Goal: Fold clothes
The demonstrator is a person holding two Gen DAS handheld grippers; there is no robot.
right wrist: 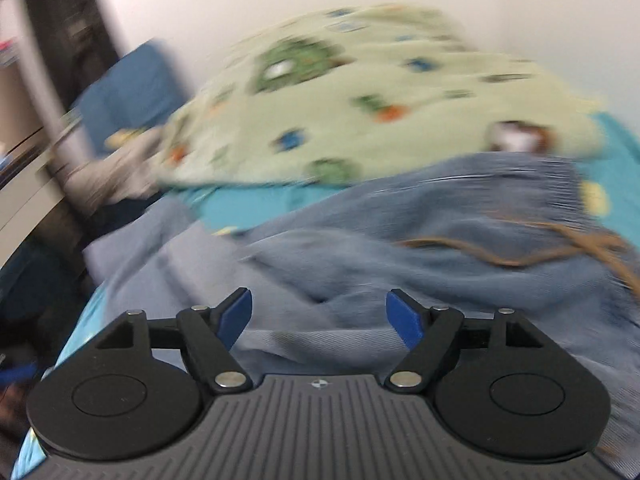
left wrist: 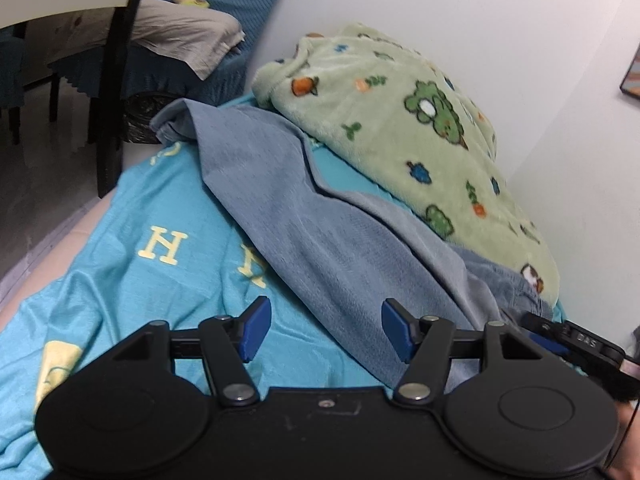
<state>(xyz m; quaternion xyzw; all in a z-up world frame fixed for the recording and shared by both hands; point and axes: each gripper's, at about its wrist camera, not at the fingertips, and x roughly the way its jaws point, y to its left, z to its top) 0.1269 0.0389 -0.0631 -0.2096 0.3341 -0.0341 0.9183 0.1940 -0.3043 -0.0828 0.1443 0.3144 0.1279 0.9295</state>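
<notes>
1. The left tongs are open, with nothing between the blue pads.
2. The right tongs are open and hold nothing too.
3. The grey-blue garment lies spread on the teal sheet, just under both tongs.
4. A green fleece blanket sits far behind it, by the white wall.
</notes>
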